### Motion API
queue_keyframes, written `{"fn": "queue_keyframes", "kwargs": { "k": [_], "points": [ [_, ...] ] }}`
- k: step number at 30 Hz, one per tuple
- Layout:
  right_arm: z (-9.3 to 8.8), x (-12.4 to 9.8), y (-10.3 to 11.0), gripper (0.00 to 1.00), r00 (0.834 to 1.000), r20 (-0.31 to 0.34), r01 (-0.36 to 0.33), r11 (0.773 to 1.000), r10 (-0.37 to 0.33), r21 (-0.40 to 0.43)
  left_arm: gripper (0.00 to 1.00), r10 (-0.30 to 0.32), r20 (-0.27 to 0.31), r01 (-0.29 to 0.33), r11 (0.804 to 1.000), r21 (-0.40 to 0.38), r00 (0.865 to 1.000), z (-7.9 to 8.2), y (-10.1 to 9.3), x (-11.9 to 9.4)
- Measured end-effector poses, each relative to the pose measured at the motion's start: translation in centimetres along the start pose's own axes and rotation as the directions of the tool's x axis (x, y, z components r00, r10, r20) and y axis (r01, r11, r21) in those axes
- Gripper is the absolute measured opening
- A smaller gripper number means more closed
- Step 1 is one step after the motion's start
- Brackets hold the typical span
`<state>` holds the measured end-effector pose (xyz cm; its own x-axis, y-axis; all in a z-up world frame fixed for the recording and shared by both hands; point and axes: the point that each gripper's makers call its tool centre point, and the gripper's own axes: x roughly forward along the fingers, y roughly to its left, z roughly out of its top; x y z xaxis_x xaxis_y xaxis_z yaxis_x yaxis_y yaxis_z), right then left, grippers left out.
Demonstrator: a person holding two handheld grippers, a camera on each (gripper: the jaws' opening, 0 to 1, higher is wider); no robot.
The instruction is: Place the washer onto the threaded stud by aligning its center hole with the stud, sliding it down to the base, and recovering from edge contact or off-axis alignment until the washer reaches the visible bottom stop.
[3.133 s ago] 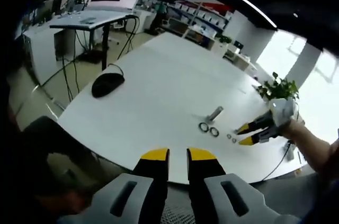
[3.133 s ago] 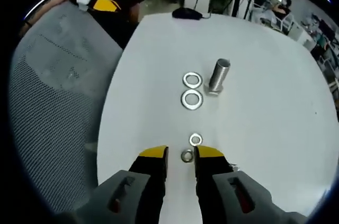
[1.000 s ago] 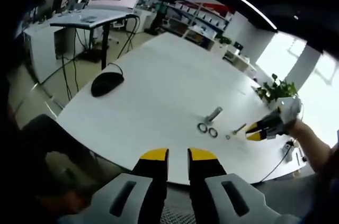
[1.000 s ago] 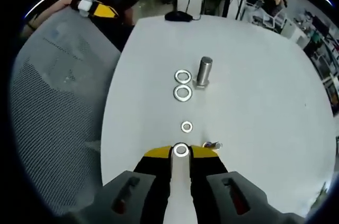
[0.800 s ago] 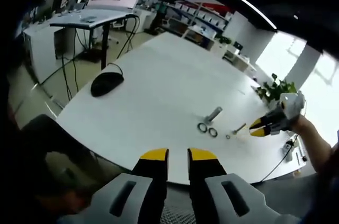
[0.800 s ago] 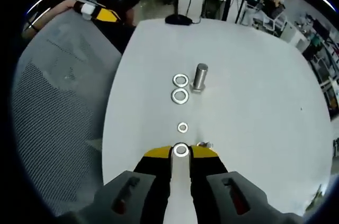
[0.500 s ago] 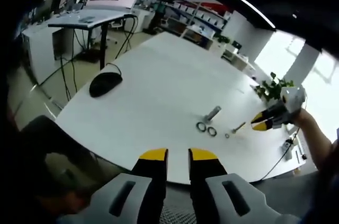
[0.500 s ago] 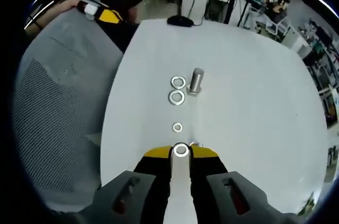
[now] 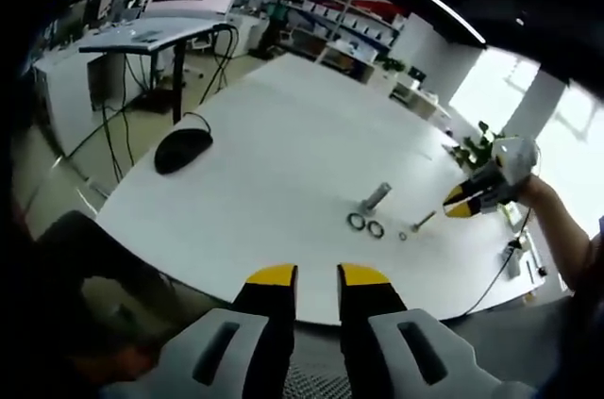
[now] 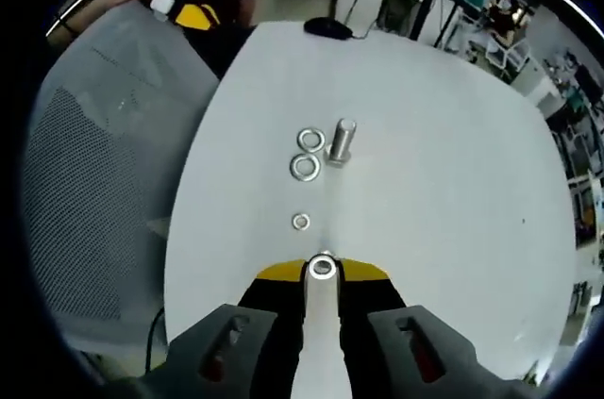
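White table point(image 10: 453, 191): right gripper point(image 10: 322, 270) raised above it, clamped on a washer point(image 10: 322, 268); left gripper point(image 9: 316, 274) near-closed, empty; no legible text.

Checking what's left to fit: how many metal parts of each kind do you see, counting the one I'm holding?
Large washers: 2
Small washers: 1
Upright bolts: 1
Slim metal piece held in the right gripper: 1
Total: 5

White table point(image 10: 453, 182), silver washers point(image 10: 303, 167) (black mouse point(image 9: 182, 148)), yellow fingers point(image 10: 283, 273).
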<state>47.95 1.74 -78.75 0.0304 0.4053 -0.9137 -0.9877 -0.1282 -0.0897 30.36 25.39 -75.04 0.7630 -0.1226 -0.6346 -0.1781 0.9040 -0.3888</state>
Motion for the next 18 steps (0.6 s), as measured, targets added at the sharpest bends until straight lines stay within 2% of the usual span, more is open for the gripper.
{"fn": "queue_keyframes", "kwargs": {
  "k": [10,18],
  "points": [
    [-0.3,1.2,-0.3,0.13,0.999,-0.05,-0.025,0.998,0.021,-0.063,0.15,-0.002,-0.007,0.002,1.0,0.006,1.0,-0.1,0.0,0.1],
    [-0.9,1.9,-0.5,0.13,0.997,-0.078,-0.025,0.998,0.02,-0.063,0.15,0.001,-0.006,-0.001,1.0,0.002,1.0,-0.1,0.0,0.1]
  ]
}}
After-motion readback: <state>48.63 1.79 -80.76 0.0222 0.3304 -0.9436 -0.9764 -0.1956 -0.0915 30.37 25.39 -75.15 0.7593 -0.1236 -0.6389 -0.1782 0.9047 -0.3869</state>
